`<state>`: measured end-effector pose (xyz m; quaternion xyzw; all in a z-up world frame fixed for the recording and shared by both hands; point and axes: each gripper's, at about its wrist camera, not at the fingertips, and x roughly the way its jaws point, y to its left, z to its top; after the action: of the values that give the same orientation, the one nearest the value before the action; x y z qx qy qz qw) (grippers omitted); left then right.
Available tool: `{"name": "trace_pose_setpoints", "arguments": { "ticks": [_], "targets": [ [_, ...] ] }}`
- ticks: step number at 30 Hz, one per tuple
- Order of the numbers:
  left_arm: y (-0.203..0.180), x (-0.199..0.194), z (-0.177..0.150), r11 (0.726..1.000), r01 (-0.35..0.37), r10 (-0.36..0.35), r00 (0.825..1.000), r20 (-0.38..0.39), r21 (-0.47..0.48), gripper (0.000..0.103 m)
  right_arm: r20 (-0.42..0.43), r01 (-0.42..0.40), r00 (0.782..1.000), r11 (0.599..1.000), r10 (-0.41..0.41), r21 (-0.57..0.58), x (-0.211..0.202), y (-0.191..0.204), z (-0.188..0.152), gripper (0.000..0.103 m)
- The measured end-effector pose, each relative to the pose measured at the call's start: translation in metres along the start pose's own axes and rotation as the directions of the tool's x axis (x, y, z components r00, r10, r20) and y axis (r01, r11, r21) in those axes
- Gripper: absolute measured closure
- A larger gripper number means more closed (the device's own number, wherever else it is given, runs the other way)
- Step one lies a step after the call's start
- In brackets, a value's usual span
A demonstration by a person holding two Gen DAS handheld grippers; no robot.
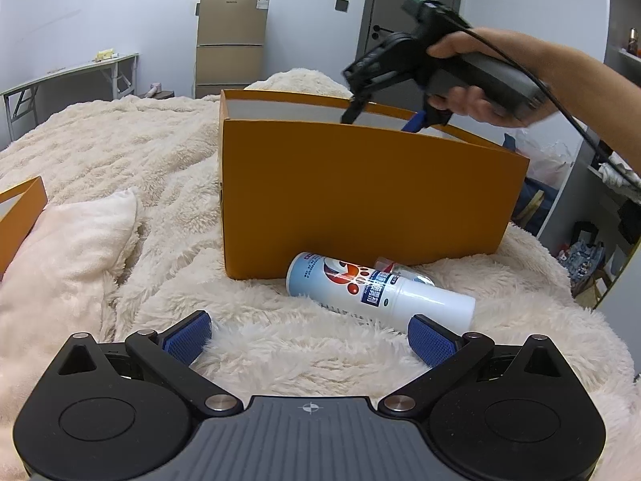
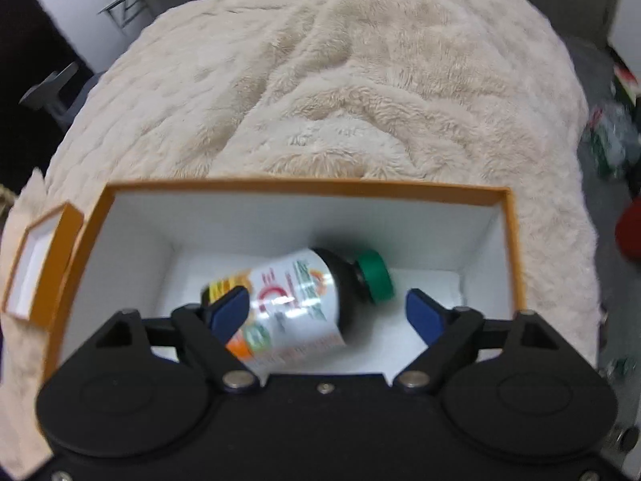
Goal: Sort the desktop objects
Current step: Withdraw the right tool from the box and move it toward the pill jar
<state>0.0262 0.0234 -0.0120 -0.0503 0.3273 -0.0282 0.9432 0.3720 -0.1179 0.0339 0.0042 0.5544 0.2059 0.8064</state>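
Note:
An open orange box (image 1: pixel 360 196) with a white inside stands on a fluffy cream blanket. A white spray can (image 1: pixel 376 286) lies on its side against the box's front wall. My left gripper (image 1: pixel 308 334) is open just in front of the can, and holds nothing. My right gripper (image 2: pixel 328 312) is open above the inside of the box (image 2: pixel 280 184); in the left wrist view it (image 1: pixel 380 114) hovers over the box's rim. A dark bottle with a green cap (image 2: pixel 304 296) lies on the box floor between and below its fingers.
The box lid (image 1: pixel 20 220) lies at the far left, also in the right wrist view (image 2: pixel 36 260). A pale pink pillow (image 1: pixel 68 248) lies left of the box. A small clear item (image 1: pixel 384 264) lies behind the can. A fridge (image 1: pixel 230 44), table and door stand behind.

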Motion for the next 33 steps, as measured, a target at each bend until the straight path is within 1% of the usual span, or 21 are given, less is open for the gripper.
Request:
{"name": "trace_pose_setpoints", "arguments": {
  "ticks": [4,6,8,9,11,13,14,16,18,19,20,21,23,25,26,27,29,30,31,33],
  "targets": [
    [0.001,-0.001,0.001,1.000,0.002,-0.002,1.000,0.003,-0.005,0.000,-0.030,0.096,0.995,0.995,-0.097,-0.030,0.021,0.021,0.005,0.024],
    [0.001,-0.002,0.001,1.000,0.001,-0.001,1.000,0.006,-0.004,0.000,-0.034,0.102,0.994,0.995,-0.102,-0.009,0.028,0.022,0.007,0.017],
    [0.002,-0.003,0.001,1.000,0.003,-0.003,1.000,0.009,-0.006,0.000,-0.034,0.085,0.996,0.996,-0.084,0.016,0.034,0.022,0.008,0.014],
    [0.003,-0.003,0.001,1.000,0.003,-0.003,1.000,0.009,-0.009,0.000,-0.036,0.072,0.997,0.997,-0.072,0.014,0.037,0.024,0.007,0.008],
    [0.005,-0.003,0.001,1.000,0.006,-0.006,1.000,0.009,-0.018,0.000,-0.016,0.077,0.997,0.995,-0.078,-0.063,0.038,0.034,0.003,0.006],
    [0.005,-0.003,0.002,1.000,0.007,-0.007,1.000,0.008,-0.022,0.000,-0.015,0.042,0.999,0.993,-0.044,-0.111,0.038,0.037,0.000,0.006],
    [0.004,-0.003,0.002,1.000,0.008,-0.007,1.000,0.008,-0.021,0.000,-0.016,-0.009,1.000,0.985,0.007,-0.170,0.038,0.041,-0.005,0.007],
    [0.003,-0.004,0.003,1.000,0.008,-0.007,1.000,0.009,-0.017,0.000,-0.014,-0.090,0.996,0.953,0.090,-0.290,0.035,0.050,-0.014,0.010],
    [0.002,-0.004,0.003,1.000,0.007,-0.007,1.000,0.008,-0.016,0.000,-0.019,-0.135,0.990,0.920,0.138,-0.368,0.032,0.059,-0.022,0.014],
    [0.003,-0.004,0.003,1.000,0.008,-0.008,1.000,0.008,-0.017,0.000,-0.018,-0.143,0.989,0.911,0.148,-0.387,0.031,0.062,-0.023,0.019],
    [0.003,-0.004,0.003,1.000,0.009,-0.009,1.000,0.007,-0.020,0.000,-0.016,-0.159,0.986,0.892,0.168,-0.424,0.028,0.068,-0.025,0.025],
    [0.004,-0.004,0.003,1.000,0.009,-0.009,1.000,0.007,-0.021,0.000,-0.010,-0.163,0.984,0.879,0.177,-0.448,0.025,0.072,-0.026,0.027],
    [0.004,-0.004,0.003,1.000,0.009,-0.009,1.000,0.008,-0.022,0.000,0.005,-0.167,0.981,0.850,0.196,-0.500,0.019,0.083,-0.029,0.026],
    [0.004,-0.005,0.003,1.000,0.009,-0.009,1.000,0.011,-0.021,0.000,0.000,-0.194,0.973,0.821,0.230,-0.537,0.014,0.095,-0.032,0.027],
    [0.004,-0.006,0.003,1.000,0.008,-0.008,1.000,0.014,-0.022,0.000,0.008,-0.191,0.973,0.823,0.231,-0.535,0.011,0.098,-0.032,0.027],
    [0.006,-0.007,0.003,1.000,0.008,-0.007,1.000,0.017,-0.025,0.000,0.038,-0.176,0.973,0.836,0.228,-0.520,0.002,0.101,-0.033,0.027],
    [0.008,-0.007,0.003,0.999,0.008,-0.007,1.000,0.021,-0.036,0.000,0.124,-0.137,0.966,0.853,0.228,-0.503,-0.024,0.099,-0.041,0.027],
    [0.009,-0.007,0.003,0.999,0.009,-0.008,1.000,0.021,-0.042,0.000,0.175,-0.113,0.957,0.856,0.230,-0.504,-0.041,0.096,-0.051,0.025],
    [0.010,-0.007,0.003,0.999,0.011,-0.010,1.000,0.019,-0.046,0.000,0.195,-0.111,0.952,0.857,0.237,-0.503,-0.050,0.094,-0.057,0.023],
    [0.008,-0.007,0.003,0.999,0.011,-0.010,1.000,0.018,-0.040,0.000,0.232,-0.154,0.923,0.846,0.308,-0.510,-0.087,0.076,-0.091,0.013]
  ]
}}
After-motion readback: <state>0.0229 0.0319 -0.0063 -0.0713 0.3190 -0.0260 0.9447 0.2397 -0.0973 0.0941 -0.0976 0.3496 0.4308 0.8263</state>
